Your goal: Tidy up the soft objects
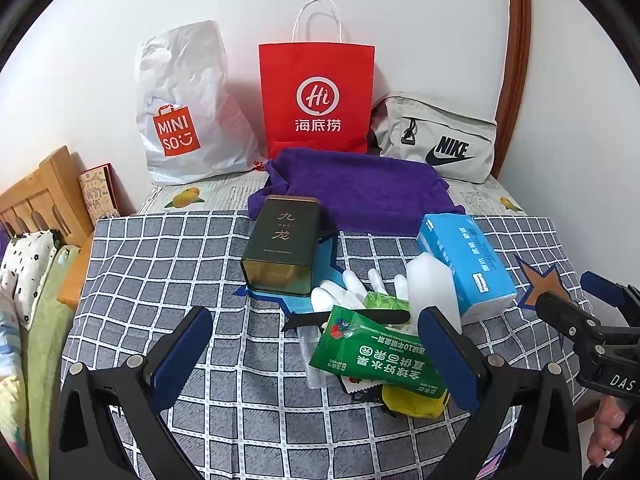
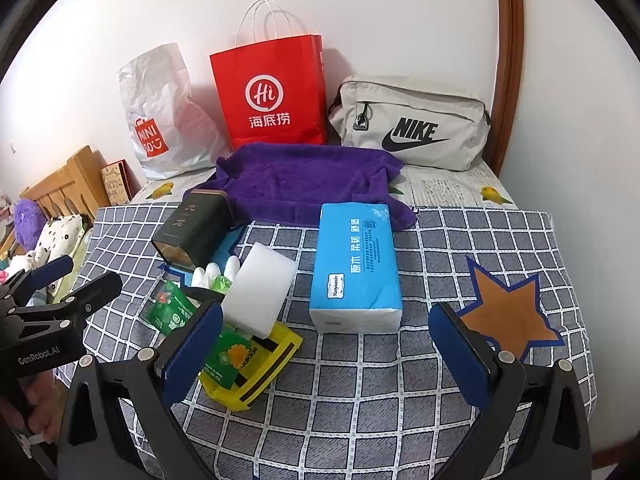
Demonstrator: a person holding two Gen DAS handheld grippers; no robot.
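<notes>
Hovering open-fingered, both grippers (image 1: 316,356) (image 2: 326,354) flank the tissue pack (image 2: 356,264).

Bright, even light (edges warped).

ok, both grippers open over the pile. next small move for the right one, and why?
Probably ease the right gripper forward to straddle the blue tissue pack. It lies directly ahead between the open jaws, soft, with bare cloth on its right side; the left gripper already faces the cluttered pile.
</notes>
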